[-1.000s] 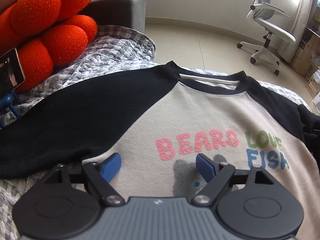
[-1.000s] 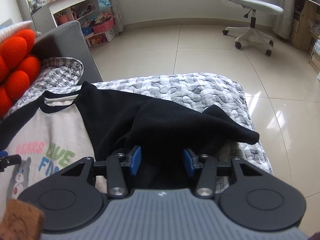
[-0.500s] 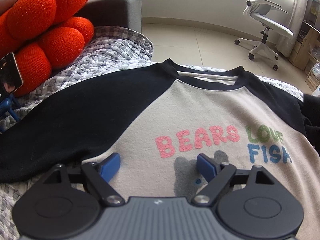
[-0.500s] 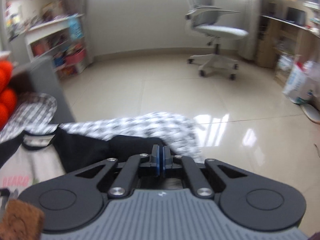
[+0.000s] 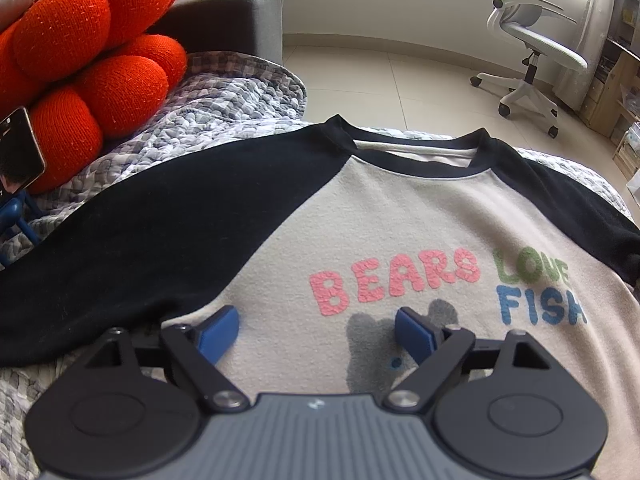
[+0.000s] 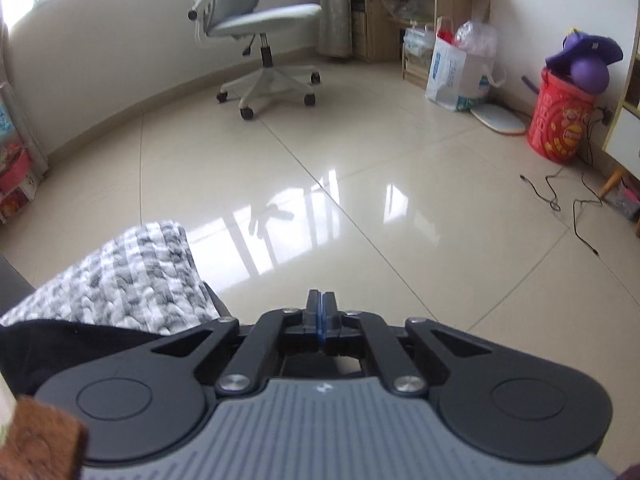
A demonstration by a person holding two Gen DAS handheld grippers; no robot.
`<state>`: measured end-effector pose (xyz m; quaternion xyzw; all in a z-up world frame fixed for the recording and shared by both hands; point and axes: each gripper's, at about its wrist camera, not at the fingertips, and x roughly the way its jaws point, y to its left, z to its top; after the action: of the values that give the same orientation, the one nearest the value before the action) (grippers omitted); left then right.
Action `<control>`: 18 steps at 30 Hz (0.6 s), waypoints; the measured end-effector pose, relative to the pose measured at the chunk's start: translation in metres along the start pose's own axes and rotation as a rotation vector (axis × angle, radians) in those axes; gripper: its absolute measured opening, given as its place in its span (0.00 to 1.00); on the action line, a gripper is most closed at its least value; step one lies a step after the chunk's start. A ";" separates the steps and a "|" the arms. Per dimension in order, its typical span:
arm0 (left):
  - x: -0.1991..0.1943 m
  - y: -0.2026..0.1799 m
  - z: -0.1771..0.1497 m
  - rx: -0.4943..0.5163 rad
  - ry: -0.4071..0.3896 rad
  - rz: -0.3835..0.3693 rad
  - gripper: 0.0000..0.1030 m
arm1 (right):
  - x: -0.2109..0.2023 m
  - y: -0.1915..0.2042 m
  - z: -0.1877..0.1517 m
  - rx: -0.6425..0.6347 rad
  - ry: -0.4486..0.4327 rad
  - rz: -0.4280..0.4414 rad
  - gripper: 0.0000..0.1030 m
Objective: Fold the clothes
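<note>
On the quilted cover (image 5: 224,120) of the sofa, the raglan shirt (image 5: 400,232) is lying face up, its beige front with the "BEARS LOVE FISH" print showing, collar pointing toward the room. The left gripper (image 5: 316,330) is hovering low over the lower chest, jaws spread wide and holding nothing, much as a second ago. The right gripper (image 6: 320,312) is what has changed: a second ago its jaws were open around the bunched black sleeve (image 6: 60,340); now they are pressed together and swinging out toward the tiled floor (image 6: 360,200). Whether cloth is pinched between them I cannot tell. That looks like the sleeve being drawn outward to straighten it. The cover's edge is dropping off just beside the right gripper, so room there is short; the floor beyond is lying open up to the office chair (image 6: 260,32).
</note>
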<state>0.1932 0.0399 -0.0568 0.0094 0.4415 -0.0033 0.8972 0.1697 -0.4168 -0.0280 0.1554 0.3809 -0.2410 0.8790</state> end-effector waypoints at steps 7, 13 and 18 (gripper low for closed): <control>0.000 0.000 0.000 0.003 0.001 0.001 0.85 | 0.000 0.019 -0.007 -0.089 0.031 0.133 0.12; -0.001 0.003 0.002 -0.013 0.004 -0.014 0.86 | -0.008 0.051 -0.018 -0.238 0.024 0.240 0.15; 0.000 0.008 0.004 -0.040 0.000 -0.027 0.85 | -0.008 0.073 -0.027 -0.353 0.028 0.290 0.37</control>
<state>0.1963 0.0482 -0.0545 -0.0144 0.4415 -0.0065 0.8971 0.1891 -0.3411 -0.0333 0.0555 0.4028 -0.0396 0.9127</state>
